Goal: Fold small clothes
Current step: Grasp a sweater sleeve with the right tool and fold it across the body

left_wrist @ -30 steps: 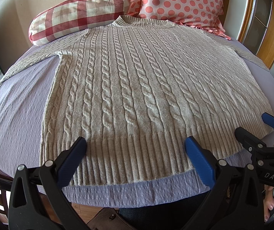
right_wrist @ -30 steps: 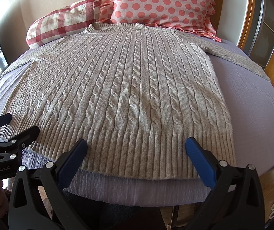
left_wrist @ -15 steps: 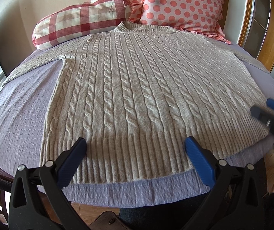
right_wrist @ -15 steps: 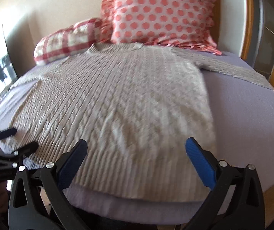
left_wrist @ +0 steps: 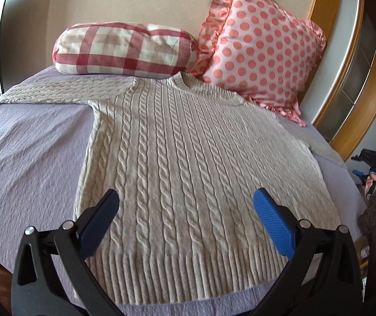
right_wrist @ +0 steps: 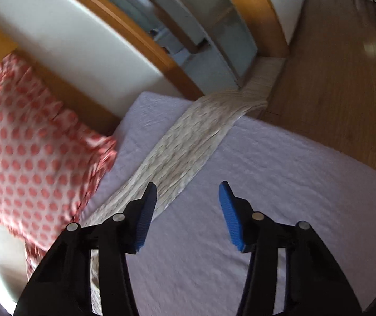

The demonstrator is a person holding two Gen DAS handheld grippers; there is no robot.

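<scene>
While cable-knit beige sweater (left_wrist: 188, 163) lies flat mid-frame on crinkled lilac bedspread (left_wrist: 29, 152), left gripper (left_wrist: 185, 210) gapes empty above ribbed hem; right gripper (right_wrist: 188, 200) spread wide, empty, by sleeve (right_wrist: 188, 147).

- pretty clearly a bedroom in someone's home
- bed (left_wrist: 27, 142) with a lilac textured cover, plaid bolster pillow (left_wrist: 124, 50) and a frilly polka-dot cushion (left_wrist: 261, 52) propped at the head
- wood-framed cabinet (right_wrist: 214, 26) with frosted panels alongside, wooden floor (right_wrist: 340, 65)
</scene>
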